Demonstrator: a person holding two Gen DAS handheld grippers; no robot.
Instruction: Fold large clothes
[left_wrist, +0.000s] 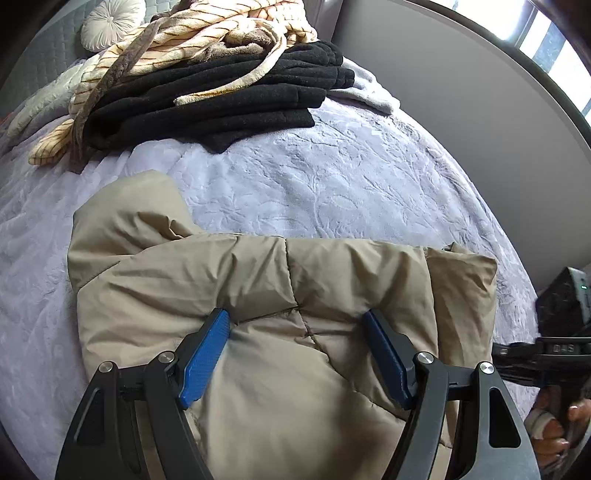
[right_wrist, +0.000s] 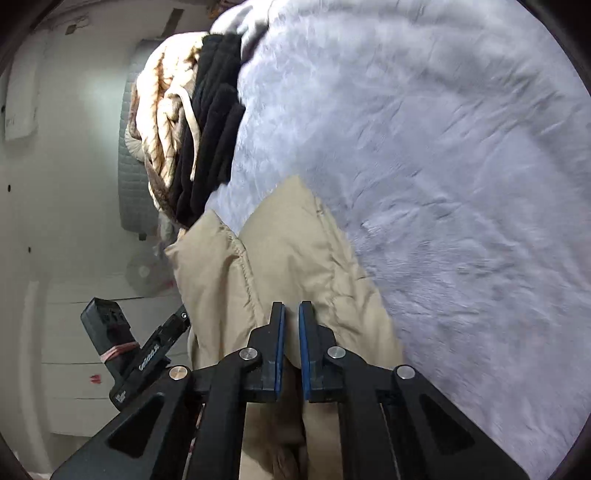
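1. Jacket (left_wrist: 258, 280): a tan padded one, lying folded on the lavender blanket (left_wrist: 332, 177) that covers the bed.
2. Left gripper (left_wrist: 297, 321) points steeply down at it with its jaws spread wide. Both blue pads (left_wrist: 203, 362) press their tips into the padding, and a puffed ridge of fabric bulges between them. They dent the cloth but do not clamp it.
3. A stitched seam runs across the jacket from just beyond the left fingertips down through the gap between them.
4. Beyond the left fingertips the jacket's far edge ends on bare blanket. One rounded flap sticks out farther, ahead of the left-hand finger.
5. Right gripper (right_wrist: 291, 308) has its jaws nearly together, only a thin slit between the blue pads (right_wrist: 280, 347). In its own view, which is rolled on its side and blurred, the jacket (right_wrist: 288, 251) lies under and ahead of the fingertips. Whether any cloth is pinched in the slit I cannot tell.
6. In the left view the right gripper's black body (left_wrist: 546, 350) shows off to the right of the right-hand finger, at the jacket's edge, with a hand (left_wrist: 554, 428) around its handle.
7. Well beyond the fingers, at the far end of the bed, a black folded garment (left_wrist: 221, 99) lies with a cream striped fleece (left_wrist: 207, 33) heaped on it.
8. A round white cushion (left_wrist: 110, 22) sits left of that heap.
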